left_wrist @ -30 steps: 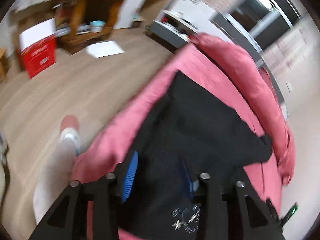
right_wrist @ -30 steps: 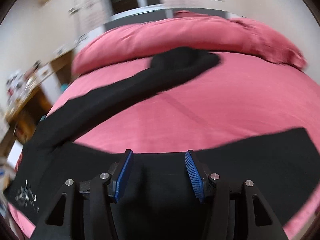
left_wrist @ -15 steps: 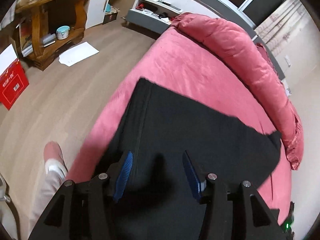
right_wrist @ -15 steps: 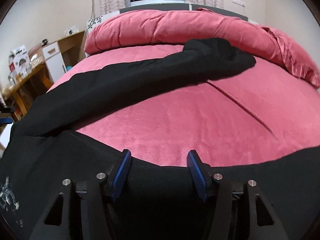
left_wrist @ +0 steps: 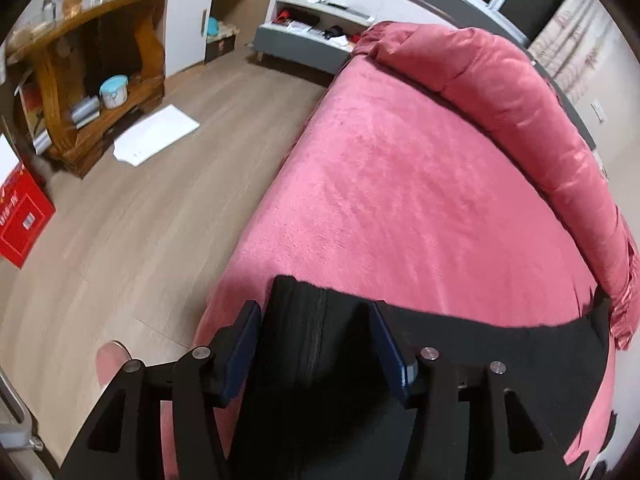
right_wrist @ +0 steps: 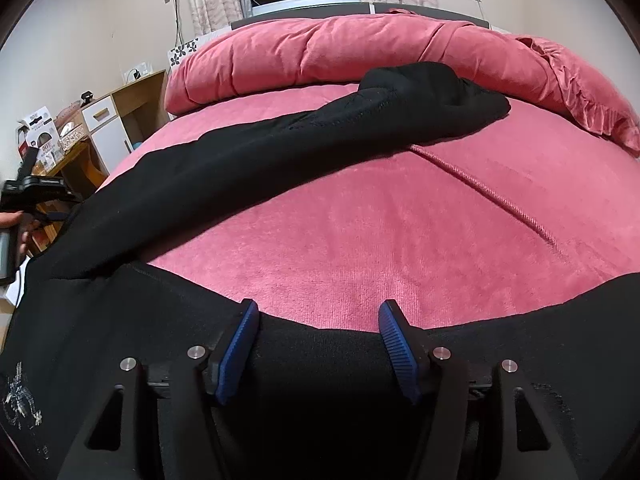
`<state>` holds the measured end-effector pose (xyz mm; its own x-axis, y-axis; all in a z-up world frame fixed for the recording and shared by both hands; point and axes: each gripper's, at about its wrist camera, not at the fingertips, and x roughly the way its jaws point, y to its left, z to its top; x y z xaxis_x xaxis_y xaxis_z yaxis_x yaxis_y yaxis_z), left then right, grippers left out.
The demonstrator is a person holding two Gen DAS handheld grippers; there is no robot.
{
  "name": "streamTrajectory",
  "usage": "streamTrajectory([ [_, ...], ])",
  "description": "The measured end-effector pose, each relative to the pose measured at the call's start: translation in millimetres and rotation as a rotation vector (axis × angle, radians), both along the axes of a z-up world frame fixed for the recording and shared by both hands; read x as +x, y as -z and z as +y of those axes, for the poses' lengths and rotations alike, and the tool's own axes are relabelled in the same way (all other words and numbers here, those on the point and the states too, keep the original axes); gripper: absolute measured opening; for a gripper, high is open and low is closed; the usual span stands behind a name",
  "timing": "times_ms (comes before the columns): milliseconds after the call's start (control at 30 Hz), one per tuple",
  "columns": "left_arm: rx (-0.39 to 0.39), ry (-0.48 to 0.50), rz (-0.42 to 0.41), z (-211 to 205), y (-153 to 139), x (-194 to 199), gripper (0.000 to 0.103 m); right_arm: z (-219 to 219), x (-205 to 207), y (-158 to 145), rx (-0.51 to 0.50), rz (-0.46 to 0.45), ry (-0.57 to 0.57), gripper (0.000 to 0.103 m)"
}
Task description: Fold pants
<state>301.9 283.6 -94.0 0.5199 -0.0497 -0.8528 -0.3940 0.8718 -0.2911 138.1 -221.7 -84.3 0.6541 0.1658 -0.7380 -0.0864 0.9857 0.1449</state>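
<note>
Both my left gripper (left_wrist: 316,344) and right gripper (right_wrist: 318,346) are opening off the pants (right_wrist: 280,152) (nothing held); next, I'd grab the leg at 12 o'clock.

Left gripper (left_wrist: 316,344) jaws are opening over the pants (left_wrist: 460,360) corner; fabric is sitting between the blue pads (left_wrist: 240,356), not pinched. Pants are lying flat along the bed (left_wrist: 400,200) edge nearest the floor (left_wrist: 140,220).

A pink bed cover (left_wrist: 400,200) spreads below a rolled pink duvet (right_wrist: 340,52). Left of the bed, on the wooden floor (left_wrist: 140,220), lie a white sheet (left_wrist: 156,135) and a red box (left_wrist: 22,220), near a wooden shelf (left_wrist: 100,80).
</note>
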Motion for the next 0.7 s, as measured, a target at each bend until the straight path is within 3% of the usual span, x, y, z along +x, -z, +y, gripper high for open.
streamTrajectory([
  [167, 0.026, 0.034, -0.051, -6.9, 7.4, 2.8, 0.058, 0.3, 1.0, 1.1, 0.006, 0.000, 0.001, 0.064],
  [200, 0.052, 0.043, -0.043, -9.6, 7.9, 3.3, 0.051, 0.4, 1.0, 1.1, 0.007, 0.000, 0.001, 0.064],
  [233, 0.083, 0.058, -0.044, -13.5, 7.2, 2.4, 0.037, 0.4, 1.2, 1.2, 0.007, 0.001, 0.001, 0.064],
  [333, 0.108, 0.079, -0.079, -17.8, -0.8, -4.6, 0.019, 0.6, 1.2, 1.1, 0.006, 0.000, 0.001, 0.064],
  [533, 0.116, 0.086, -0.196, -27.9, -38.9, -39.4, 0.009, 0.6, 1.0, 1.2, 0.006, -0.001, 0.000, 0.064],
  [700, 0.064, 0.106, -0.318, -41.7, -77.8, -88.4, 0.007, 0.7, 0.8, 1.3, 0.007, -0.003, 0.000, 0.064],
])
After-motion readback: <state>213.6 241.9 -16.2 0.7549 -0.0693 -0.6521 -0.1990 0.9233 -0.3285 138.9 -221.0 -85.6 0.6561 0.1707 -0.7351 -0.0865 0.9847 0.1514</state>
